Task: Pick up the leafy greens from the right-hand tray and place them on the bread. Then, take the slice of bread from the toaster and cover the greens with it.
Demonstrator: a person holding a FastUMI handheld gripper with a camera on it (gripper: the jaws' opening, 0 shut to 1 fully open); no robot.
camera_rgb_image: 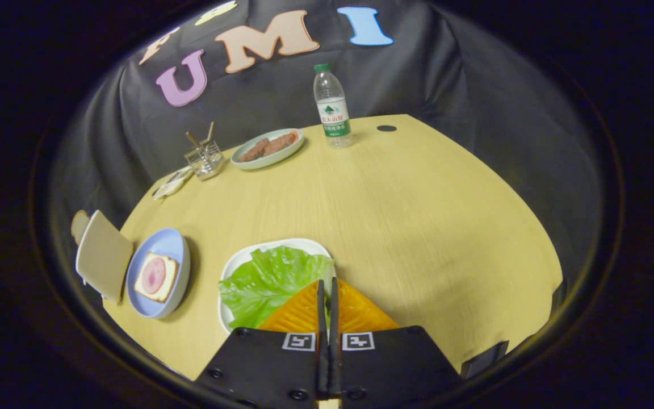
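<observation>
1. Gripper view: black cloth is hung behind a pale wooden tabletop (418, 227), over which the things are spread well apart, so that each can be reached freely.
2. The claw (327, 289) is seen with its fingers nearly closed, only a thin gap between them; the leafy greens (270, 281) on the white tray (236, 264) are met at their near edge, and a pinch on that edge is judged likely, though it cannot be told for sure.
3. The bread (156, 277), topped with a pink slice, is laid ready on a blue plate (162, 244) beside the tray.
4. The toaster (103, 261) is stood just beyond that plate, a slice (80, 224) kept in it for the covering step.
</observation>
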